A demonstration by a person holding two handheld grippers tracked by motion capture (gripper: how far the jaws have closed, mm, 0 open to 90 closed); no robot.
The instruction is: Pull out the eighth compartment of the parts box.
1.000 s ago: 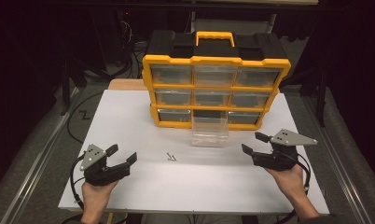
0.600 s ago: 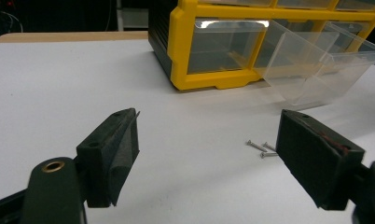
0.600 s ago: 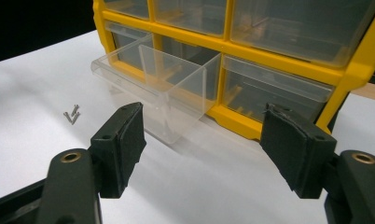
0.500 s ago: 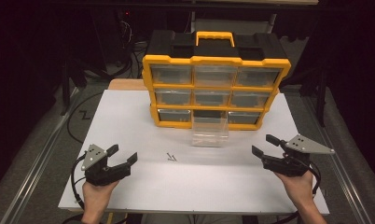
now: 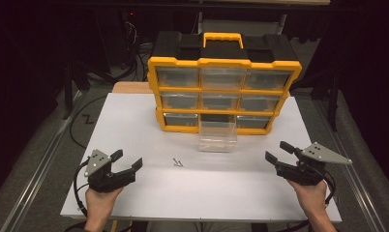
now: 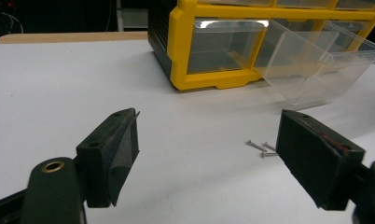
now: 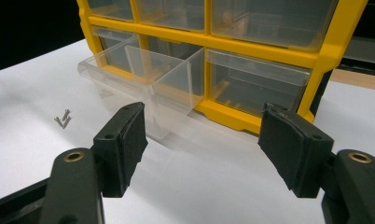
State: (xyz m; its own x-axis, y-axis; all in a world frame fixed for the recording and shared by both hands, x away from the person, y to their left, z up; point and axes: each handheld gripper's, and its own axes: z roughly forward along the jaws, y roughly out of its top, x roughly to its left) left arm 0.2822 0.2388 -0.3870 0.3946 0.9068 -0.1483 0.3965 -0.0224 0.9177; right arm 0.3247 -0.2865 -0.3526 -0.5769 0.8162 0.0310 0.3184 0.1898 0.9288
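Observation:
A yellow and black organizer cabinet (image 5: 224, 84) with clear drawers stands at the back of the white tabletop (image 5: 134, 125). Its bottom middle drawer (image 5: 217, 137) is pulled out onto the table and looks empty. A few small screws (image 5: 177, 163) lie loose in front of it. My left gripper (image 5: 128, 159) rests open near the front left, pointing toward the screws (image 6: 261, 148), nothing between its pads (image 6: 115, 154). My right gripper (image 5: 276, 151) stands open at the front right, aimed at the drawer (image 7: 148, 79), and holds nothing.
A strip of wooden board (image 5: 132, 87) shows behind the tabletop, left of the cabinet. Cables (image 5: 88, 117) lie on the floor at the left. Metal rails (image 5: 362, 193) run along both sides of the table. Bare tabletop separates the two grippers.
My right gripper has drifted to the right and slightly toward the near edge, still open. The left gripper, the drawer and the screws are where they were.

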